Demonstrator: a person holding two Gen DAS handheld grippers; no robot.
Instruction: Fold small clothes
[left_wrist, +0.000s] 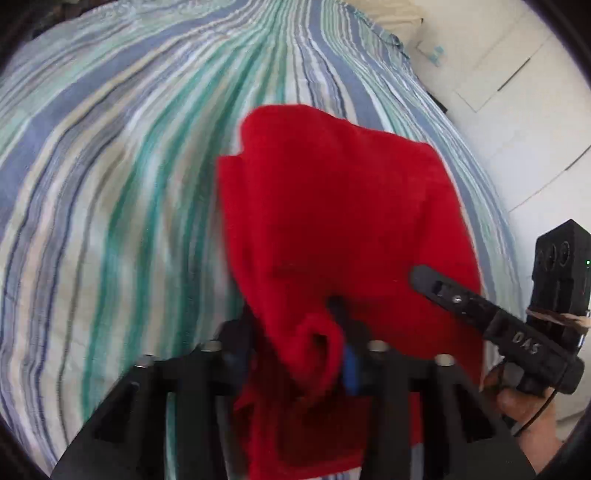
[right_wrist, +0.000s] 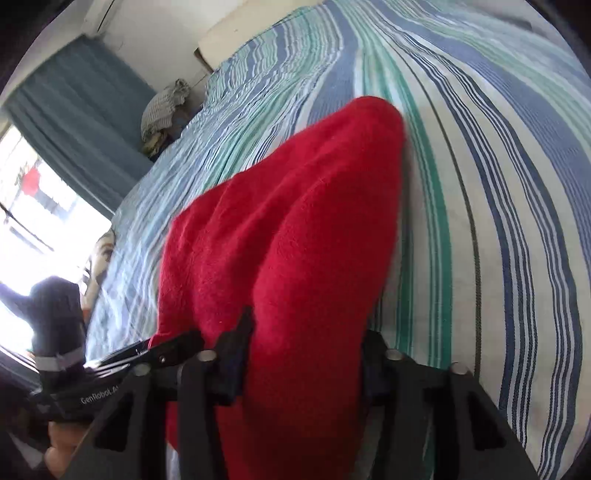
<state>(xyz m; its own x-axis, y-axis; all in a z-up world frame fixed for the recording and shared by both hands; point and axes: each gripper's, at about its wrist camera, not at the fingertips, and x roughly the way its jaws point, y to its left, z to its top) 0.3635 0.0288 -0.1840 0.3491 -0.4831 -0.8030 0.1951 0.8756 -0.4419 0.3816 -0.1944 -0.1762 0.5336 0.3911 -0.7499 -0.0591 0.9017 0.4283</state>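
Observation:
A red fleece garment (left_wrist: 332, 206) hangs over the striped bedsheet (left_wrist: 129, 166), lifted at its near edge. In the left wrist view a bunched fold of it sits pinched in my left gripper (left_wrist: 306, 332), which is shut on it. The right gripper's black finger (left_wrist: 447, 291) reaches into the same cloth from the right, a hand (left_wrist: 517, 402) behind it. In the right wrist view the red garment (right_wrist: 295, 240) fills the middle, and my right gripper (right_wrist: 303, 354) is shut on its thick near edge. The left gripper's finger (right_wrist: 166, 350) shows at the lower left. The cloth hides the pads.
The bed's striped sheet (right_wrist: 480, 184) spreads far on all sides. A heap of crumpled laundry (right_wrist: 162, 110) lies at the bed's far corner, by a blue curtain (right_wrist: 74, 110) and a bright window (right_wrist: 29, 221). White tiled floor (left_wrist: 517, 110) borders the bed on the right.

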